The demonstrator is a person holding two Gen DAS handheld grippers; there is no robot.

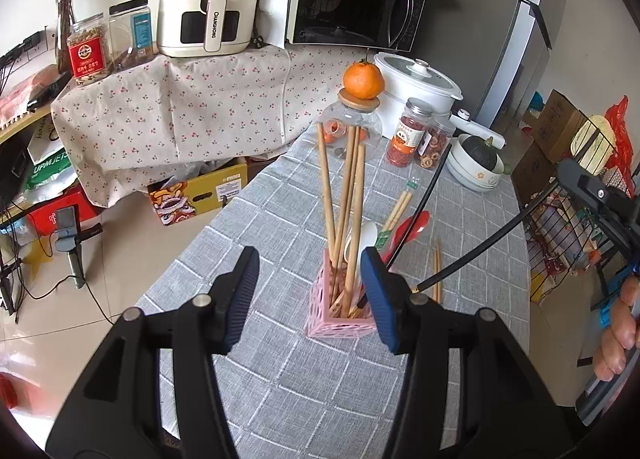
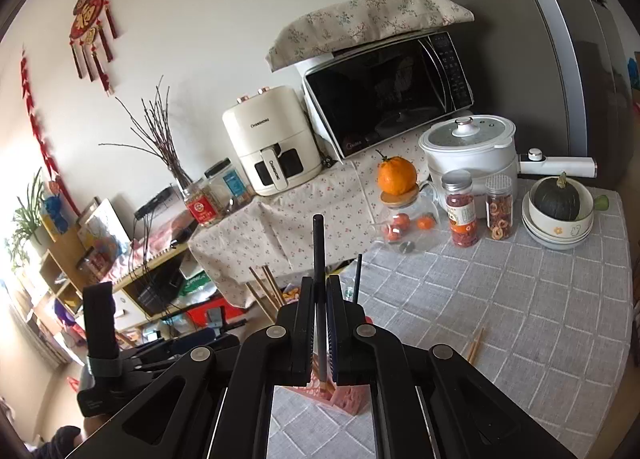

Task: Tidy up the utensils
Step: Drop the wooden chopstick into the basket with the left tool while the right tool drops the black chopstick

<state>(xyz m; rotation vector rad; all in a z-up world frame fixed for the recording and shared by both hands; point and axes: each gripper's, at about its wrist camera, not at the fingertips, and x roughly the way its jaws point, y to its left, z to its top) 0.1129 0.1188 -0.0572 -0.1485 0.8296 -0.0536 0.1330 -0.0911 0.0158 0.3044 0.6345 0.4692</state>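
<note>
Jaws of left gripper (image 1: pixel 308 291) released, nothing between pads, pink holder (image 1: pixel 340 319) just ahead on grey checked tablecloth (image 1: pixel 280 219). Right gripper (image 2: pixel 320 323) clenched on black chopsticks (image 2: pixel 319 255), one stick upright between pads, second just right of it. Holder carries wooden chopsticks (image 1: pixel 344 195) standing tilted, plus white spoon (image 1: pixel 366 235). Red spoon (image 1: pixel 412 225) and more wooden chopsticks (image 1: pixel 398 207) lie on cloth beyond holder; another pair (image 1: pixel 437 271) near right edge. Jar with orange (image 1: pixel 363 79) on lid farther back.

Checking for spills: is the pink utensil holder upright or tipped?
Upright: the pink utensil holder stands on its base on the tablecloth, wooden chopsticks rising from it.
</note>
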